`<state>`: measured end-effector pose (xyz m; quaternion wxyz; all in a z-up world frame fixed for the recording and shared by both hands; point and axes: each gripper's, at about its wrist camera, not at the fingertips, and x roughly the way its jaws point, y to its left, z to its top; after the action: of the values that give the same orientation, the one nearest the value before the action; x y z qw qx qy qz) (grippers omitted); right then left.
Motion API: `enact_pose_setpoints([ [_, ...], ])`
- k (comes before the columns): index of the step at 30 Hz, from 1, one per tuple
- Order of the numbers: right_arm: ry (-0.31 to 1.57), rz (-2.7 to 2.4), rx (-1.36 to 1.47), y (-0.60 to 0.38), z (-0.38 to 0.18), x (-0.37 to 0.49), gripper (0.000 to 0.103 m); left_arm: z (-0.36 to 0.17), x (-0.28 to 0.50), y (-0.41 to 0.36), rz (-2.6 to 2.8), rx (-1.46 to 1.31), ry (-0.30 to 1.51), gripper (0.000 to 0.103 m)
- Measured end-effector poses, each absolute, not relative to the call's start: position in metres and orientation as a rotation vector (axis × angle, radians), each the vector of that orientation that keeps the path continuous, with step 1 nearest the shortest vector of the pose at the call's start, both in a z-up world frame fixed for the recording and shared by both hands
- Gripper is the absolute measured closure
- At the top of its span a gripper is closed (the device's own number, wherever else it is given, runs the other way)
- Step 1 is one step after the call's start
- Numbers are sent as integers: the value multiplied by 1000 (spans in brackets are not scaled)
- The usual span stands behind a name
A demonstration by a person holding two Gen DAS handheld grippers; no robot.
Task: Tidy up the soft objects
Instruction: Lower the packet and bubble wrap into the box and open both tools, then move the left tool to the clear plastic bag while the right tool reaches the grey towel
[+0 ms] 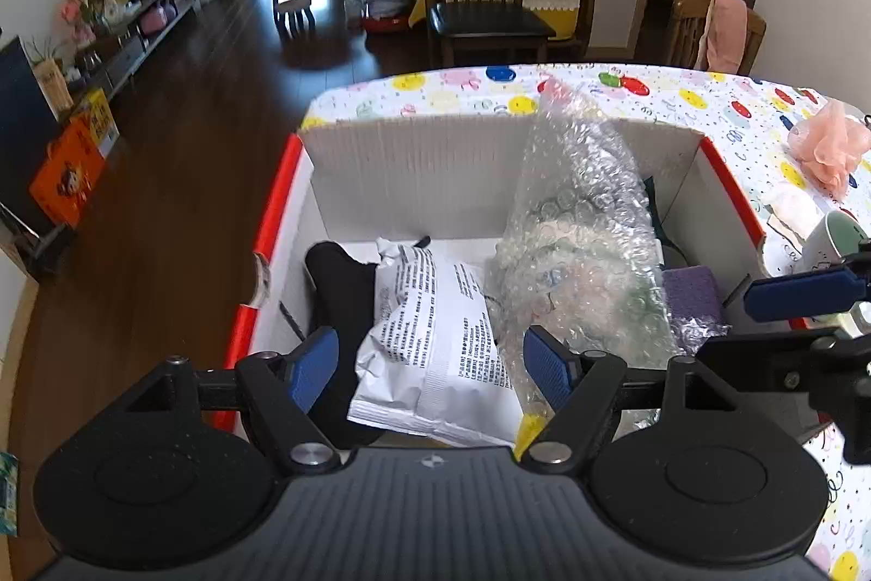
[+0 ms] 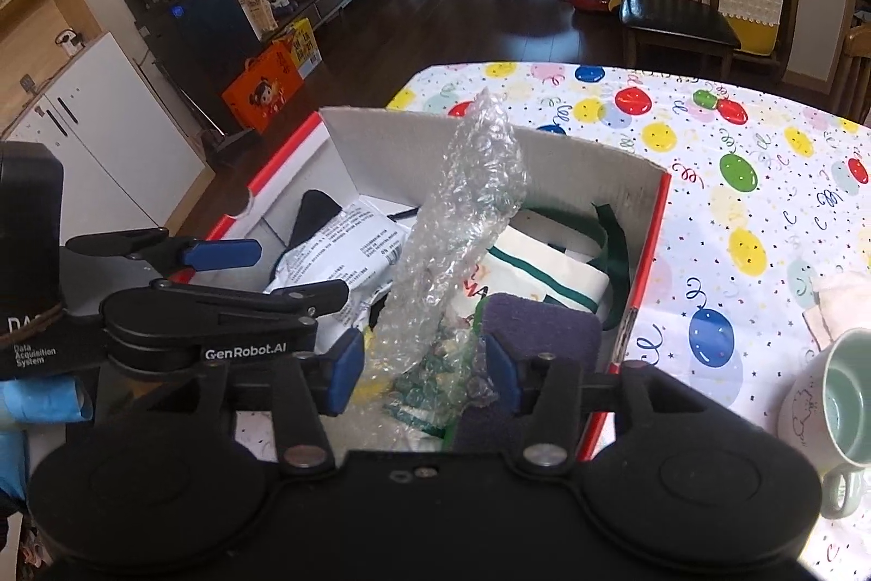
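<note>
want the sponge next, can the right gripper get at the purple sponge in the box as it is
Probably yes. The purple sponge lies on top in the box just ahead of the open right gripper; only the bubble wrap crowds its left side.

Left tongs open over white pouch, bubble wrap in box
</note>
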<state>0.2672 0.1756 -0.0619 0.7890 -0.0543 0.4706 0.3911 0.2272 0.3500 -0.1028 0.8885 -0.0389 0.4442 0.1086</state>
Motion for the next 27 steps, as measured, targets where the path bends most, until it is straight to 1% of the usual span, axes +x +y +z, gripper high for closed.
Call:
enact_pose_setpoints([
  [3, 994, 851, -109, 170, -53, 262, 50, -94, 220, 347, 221, -66, 899, 28],
  [5, 973, 857, -103, 166, -46, 258, 45, -86, 215, 344, 210, -71, 878, 28],
  [8, 940, 870, -99, 158, -35, 251, 40, -74, 207, 339, 204, -66, 841, 28],
  [15, 885, 883, -66, 137, -13, 238, 35, -47, 191, 315, 161, -59, 767, 28],
  [17, 874, 876, -60, 127, -9, 236, 31, -40, 188, 308, 153, -61, 753, 20],
  [18, 869, 875, -51, 122, -7, 235, 30, -37, 188, 305, 147, -63, 747, 19],
  [20, 863, 869, -31, 111, -4, 234, 25, -31, 185, 297, 137, -71, 733, 19],
  [24, 840, 855, 1, 83, 2, 232, 20, -23, 183, 280, 114, -78, 714, 19],
  [27, 815, 846, 17, 61, 5, 231, 14, -19, 184, 262, 96, -81, 706, 19],
])
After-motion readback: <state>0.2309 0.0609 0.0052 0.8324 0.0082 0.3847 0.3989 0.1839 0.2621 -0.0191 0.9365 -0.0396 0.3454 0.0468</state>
